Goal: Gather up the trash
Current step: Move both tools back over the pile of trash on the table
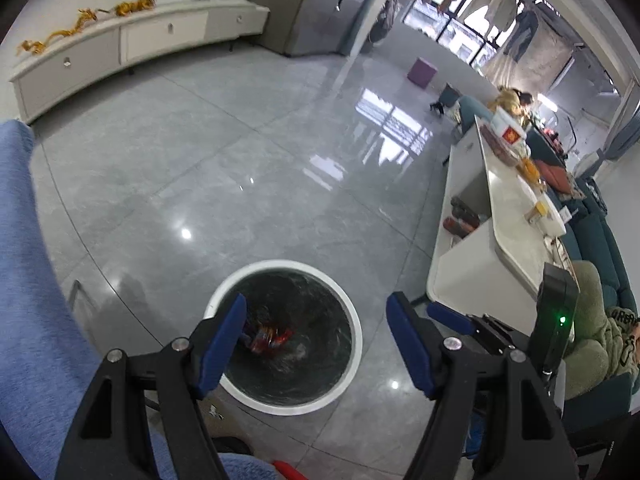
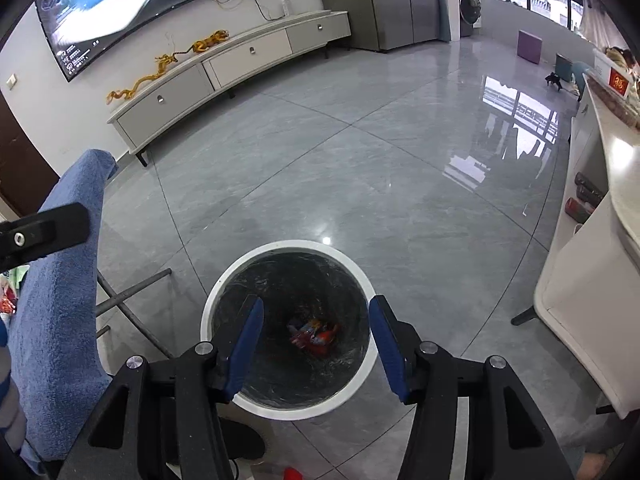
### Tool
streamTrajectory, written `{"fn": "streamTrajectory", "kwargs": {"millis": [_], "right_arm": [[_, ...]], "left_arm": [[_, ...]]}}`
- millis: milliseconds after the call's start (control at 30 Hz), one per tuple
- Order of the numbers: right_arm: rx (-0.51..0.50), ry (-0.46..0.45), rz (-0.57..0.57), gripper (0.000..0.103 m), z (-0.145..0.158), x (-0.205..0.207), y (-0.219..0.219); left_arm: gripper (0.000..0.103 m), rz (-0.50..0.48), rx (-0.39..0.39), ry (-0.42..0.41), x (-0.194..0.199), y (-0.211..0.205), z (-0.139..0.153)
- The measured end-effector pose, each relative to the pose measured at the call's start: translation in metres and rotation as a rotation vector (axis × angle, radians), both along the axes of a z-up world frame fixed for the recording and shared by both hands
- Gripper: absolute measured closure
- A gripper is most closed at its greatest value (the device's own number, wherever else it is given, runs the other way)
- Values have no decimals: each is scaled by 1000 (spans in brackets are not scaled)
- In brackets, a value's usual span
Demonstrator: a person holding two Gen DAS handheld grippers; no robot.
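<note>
Both grippers, left (image 1: 316,344) and right (image 2: 316,350), are held spread and empty over the bin (image 2: 352,264); wrapper (image 2: 314,334) seen at the bottom. Next trash is best released dead-centre.

Glossy grey floor (image 2: 360,168), TV cabinet (image 2: 224,68)

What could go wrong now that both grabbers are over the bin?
Probably little, but two things. Both grippers, left and right, hang with jaws open and empty over the white-rimmed trash bin, so a careless drop could knock its rim and tip it. The blue towel-covered chair stands close on the left; swinging the left gripper back might snag it. The red wrapper already lies at the bottom.
</note>
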State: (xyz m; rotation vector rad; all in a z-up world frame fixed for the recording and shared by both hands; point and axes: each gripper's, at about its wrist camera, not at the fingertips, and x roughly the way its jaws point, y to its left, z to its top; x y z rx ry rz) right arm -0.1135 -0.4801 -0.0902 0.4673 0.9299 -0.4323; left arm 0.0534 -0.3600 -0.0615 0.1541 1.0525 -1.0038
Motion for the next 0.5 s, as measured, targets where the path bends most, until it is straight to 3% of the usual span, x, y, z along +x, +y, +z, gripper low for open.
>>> {"fn": "streamTrajectory", "kwargs": {"millis": [200,367,500], "right_arm": [[-45,-61,52,51,35,4,20],[-88,-132,153,51,73,19,59],[-111,-196,248,51,102,37,96]], "left_arm": [[32,108,-63,-80,10,56,39],[32,206,-104,-181,16,131,74],[32,342,-121,-257,22,208,95]]}}
